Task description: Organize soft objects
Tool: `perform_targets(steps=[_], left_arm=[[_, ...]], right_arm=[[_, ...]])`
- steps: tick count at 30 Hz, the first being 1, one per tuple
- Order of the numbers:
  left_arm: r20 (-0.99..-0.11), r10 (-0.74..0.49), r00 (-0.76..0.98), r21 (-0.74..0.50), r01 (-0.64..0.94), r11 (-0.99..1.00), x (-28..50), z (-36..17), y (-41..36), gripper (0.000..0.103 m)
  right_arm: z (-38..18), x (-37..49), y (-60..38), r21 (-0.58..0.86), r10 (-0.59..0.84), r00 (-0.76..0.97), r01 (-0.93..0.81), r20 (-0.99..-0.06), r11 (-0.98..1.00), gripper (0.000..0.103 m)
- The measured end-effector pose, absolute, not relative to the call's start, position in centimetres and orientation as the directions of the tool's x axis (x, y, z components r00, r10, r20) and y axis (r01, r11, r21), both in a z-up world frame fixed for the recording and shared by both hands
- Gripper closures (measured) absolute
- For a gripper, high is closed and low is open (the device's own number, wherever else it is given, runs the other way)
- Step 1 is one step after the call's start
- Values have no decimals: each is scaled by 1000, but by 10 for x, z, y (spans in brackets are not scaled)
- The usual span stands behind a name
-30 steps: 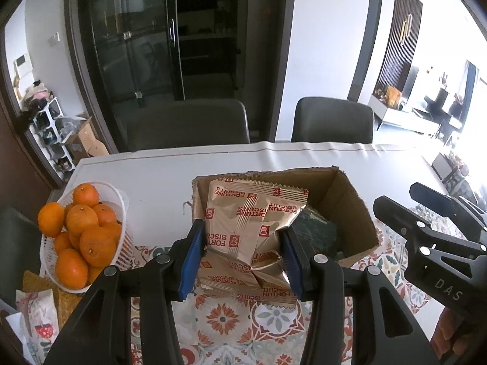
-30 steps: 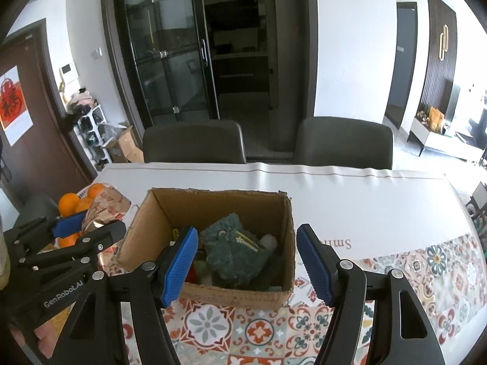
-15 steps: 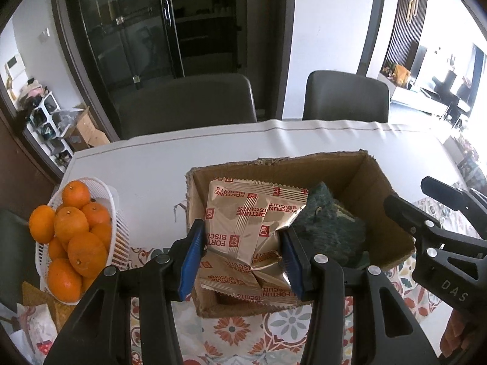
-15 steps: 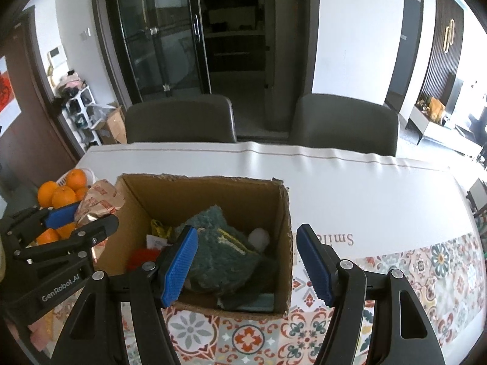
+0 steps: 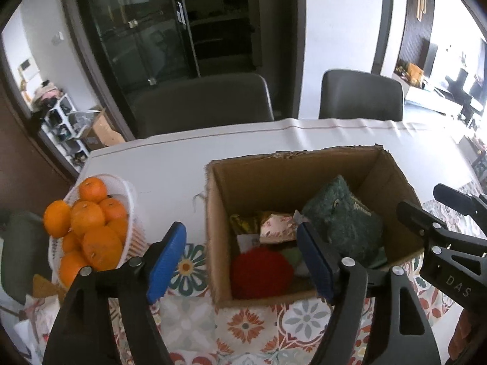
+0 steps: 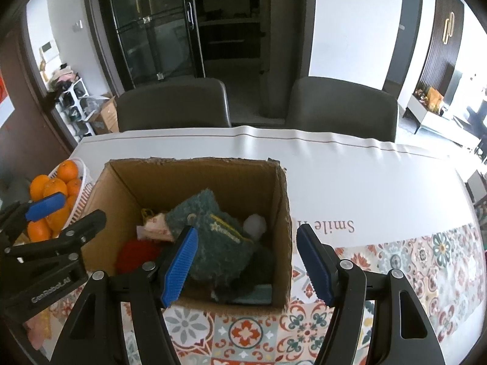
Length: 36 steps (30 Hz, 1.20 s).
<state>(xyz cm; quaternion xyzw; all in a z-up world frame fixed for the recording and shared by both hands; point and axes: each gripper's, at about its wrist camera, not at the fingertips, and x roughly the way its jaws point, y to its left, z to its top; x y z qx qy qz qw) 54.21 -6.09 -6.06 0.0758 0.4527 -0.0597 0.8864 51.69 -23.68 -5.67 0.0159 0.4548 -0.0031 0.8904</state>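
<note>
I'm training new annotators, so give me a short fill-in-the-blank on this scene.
1. The green plush toy lies inside the ____ box.
2. The white basket holds ____.
3. The left gripper has its jaws ____.
4. The right gripper holds ____.

Missing words: cardboard; oranges; open; nothing

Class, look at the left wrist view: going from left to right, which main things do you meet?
Basket of oranges → left gripper → cardboard box → red soft object → green plush → right gripper.
</note>
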Motion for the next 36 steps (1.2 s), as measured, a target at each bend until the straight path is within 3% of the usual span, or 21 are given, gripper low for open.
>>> perform_targets(steps=[6,8,14,36], left_arm=[[-760,-24,649,73,122,990,494,-36,-44,12],[-744,-31,667,61,114,992,480,-25,-38,8],[-679,-34,734,61,102,993,418,6,-20,1],[-572,-60,818,65,118,991,236,37,15,0]], right_arm=[[-34,472,-229,25,-5,643,38,-766,999,33],[-23,455,-225,27,-12,670,49,-742,998,20],[7,393,-212,28,-38,746,75,-665,997,14],[34,217,-175,12,-67,813,91,-578,996,10]])
